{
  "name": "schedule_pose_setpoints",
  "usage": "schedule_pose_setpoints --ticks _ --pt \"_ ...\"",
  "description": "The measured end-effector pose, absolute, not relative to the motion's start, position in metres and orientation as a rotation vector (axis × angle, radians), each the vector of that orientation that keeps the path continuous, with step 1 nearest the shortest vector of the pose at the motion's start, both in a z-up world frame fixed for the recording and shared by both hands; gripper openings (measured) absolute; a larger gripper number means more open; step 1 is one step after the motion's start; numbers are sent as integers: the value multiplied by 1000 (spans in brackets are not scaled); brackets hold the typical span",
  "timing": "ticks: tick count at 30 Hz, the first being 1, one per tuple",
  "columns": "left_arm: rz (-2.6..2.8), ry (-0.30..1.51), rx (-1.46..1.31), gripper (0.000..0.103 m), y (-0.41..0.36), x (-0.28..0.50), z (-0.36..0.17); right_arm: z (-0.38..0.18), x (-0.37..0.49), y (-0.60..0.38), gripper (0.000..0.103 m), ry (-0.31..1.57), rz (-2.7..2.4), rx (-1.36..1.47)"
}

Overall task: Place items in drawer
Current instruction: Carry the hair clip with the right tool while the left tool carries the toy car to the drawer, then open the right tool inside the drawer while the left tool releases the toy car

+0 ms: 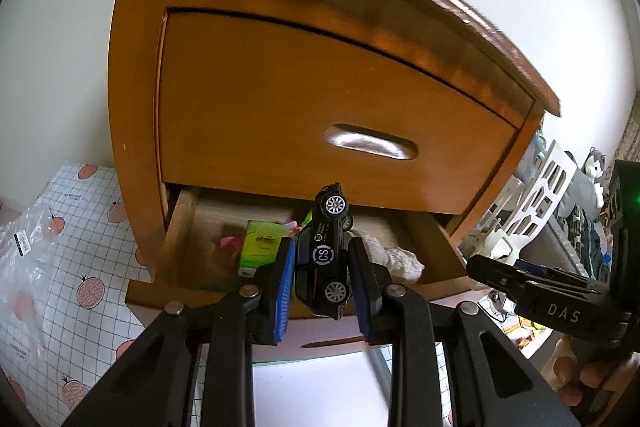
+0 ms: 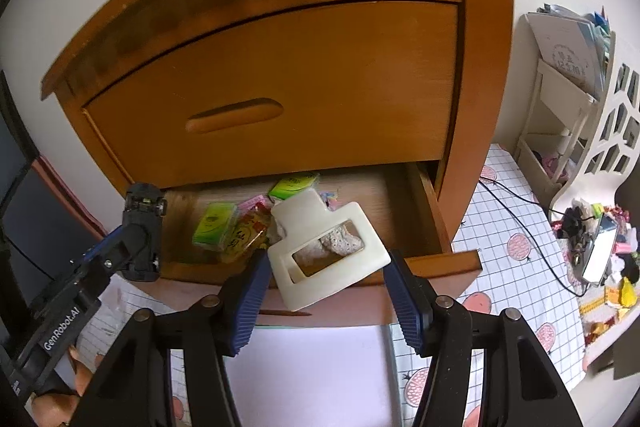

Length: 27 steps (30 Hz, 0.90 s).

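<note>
Left gripper [image 1: 322,281] clamped on a small black toy car [image 1: 325,255] marked "CS", nose-up just in front of the open bottom drawer [image 2: 420,211]. Right gripper [image 2: 326,269] grips a cream rectangular plastic hair claw [image 2: 320,251] over the same drawer. Inside: green packets [image 2: 214,223], a yellow-red wrapper, white lace cloth. Orange-brown wooden nightstand [image 1: 280,99], chipped top edge, white wall, grid-pattern floor mat with pink fruit prints [image 1: 80,267]. Gripper bodies read "DAS" and "GenRobot.AI".

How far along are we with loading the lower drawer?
Done: the lower drawer is open, with green packets already inside. In hand: the left tool grips a black toy car; the right tool grips a white hair clip. Left: lowering both in and releasing.
</note>
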<state>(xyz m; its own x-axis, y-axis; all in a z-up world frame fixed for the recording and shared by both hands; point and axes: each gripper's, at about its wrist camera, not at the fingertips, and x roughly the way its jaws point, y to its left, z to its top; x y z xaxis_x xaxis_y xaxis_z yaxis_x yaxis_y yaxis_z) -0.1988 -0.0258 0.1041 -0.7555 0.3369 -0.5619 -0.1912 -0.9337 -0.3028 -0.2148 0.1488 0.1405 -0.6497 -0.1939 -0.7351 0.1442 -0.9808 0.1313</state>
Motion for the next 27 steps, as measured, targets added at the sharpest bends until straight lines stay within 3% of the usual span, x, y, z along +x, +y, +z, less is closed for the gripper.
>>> schedule_pose_setpoints --ticks 27 --pt "2683 -289 -1063 28 -26 -233 80 108 -262 119 61 18 -2658 1311"
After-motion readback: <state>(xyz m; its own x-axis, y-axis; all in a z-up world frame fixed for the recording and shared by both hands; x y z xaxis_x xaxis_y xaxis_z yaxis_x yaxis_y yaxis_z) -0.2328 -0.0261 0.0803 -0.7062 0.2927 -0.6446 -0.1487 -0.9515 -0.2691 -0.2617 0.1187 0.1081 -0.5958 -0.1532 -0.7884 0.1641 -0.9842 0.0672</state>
